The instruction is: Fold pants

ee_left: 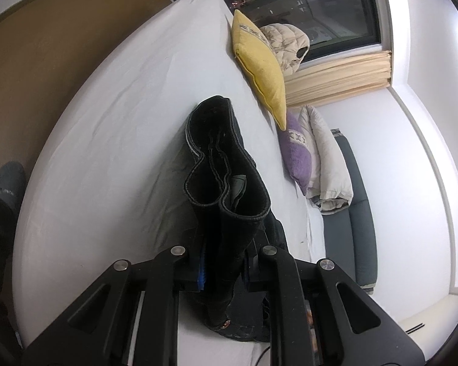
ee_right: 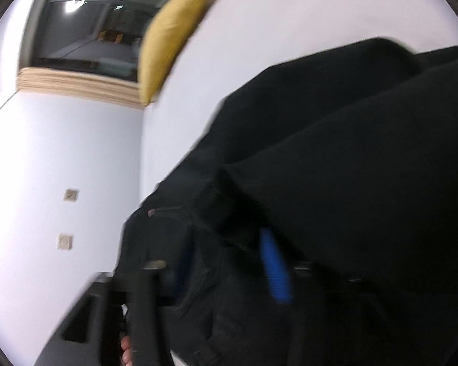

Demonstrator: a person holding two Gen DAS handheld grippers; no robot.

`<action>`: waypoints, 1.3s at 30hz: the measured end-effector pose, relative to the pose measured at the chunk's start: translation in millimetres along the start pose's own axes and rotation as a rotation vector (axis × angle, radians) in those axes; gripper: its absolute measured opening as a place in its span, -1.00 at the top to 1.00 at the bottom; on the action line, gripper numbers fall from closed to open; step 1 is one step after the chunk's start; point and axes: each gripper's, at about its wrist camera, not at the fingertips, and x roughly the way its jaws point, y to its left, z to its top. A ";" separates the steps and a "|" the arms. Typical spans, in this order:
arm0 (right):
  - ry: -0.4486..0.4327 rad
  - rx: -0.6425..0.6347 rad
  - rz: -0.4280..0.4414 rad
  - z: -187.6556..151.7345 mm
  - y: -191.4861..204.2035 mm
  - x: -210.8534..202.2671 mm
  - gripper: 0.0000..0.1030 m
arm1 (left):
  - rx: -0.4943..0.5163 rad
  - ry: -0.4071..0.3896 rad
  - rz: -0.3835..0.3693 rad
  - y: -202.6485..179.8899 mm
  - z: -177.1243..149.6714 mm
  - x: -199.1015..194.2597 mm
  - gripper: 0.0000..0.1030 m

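My left gripper is clamped tight on a bunched-up section of the black pants, jaws nearly together with the fabric pinched between the blue pads. From that view the hem openings of both legs stick up in front of me, doubled over, with the rest draping down onto the white bed sheet.

Right gripper is the fuzzier story. That view is smeared, and all I get is dark cloth piled over and between the fingers, one blue pad peeking out. The jaws are partway apart with fabric between them, but I honestly can't tell if the pads are biting yet.

So I'd say I'm mid-fold: one end secured, the other hand going for its hold. Next I need a firm pinch on the right, then carry both ends over so the legs lie flat and even on the sheet, keeping clear of the yellow pillow at the far edge.
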 end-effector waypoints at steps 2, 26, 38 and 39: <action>-0.019 -0.040 0.049 -4.4 16.4 -16.4 -0.02 | 0.016 0.001 0.009 -5.4 0.5 0.4 0.72; 0.001 0.030 0.242 -14.6 -16.0 -93.5 -0.67 | 0.688 0.236 0.016 -218.2 -122.0 115.6 0.72; 0.090 -0.059 0.251 4.8 16.6 -87.4 -0.76 | 0.929 0.275 0.113 -223.1 -193.9 138.9 0.72; 0.104 -0.076 0.223 6.0 22.0 -81.7 -0.76 | 0.965 0.269 0.126 -224.9 -200.1 139.5 0.72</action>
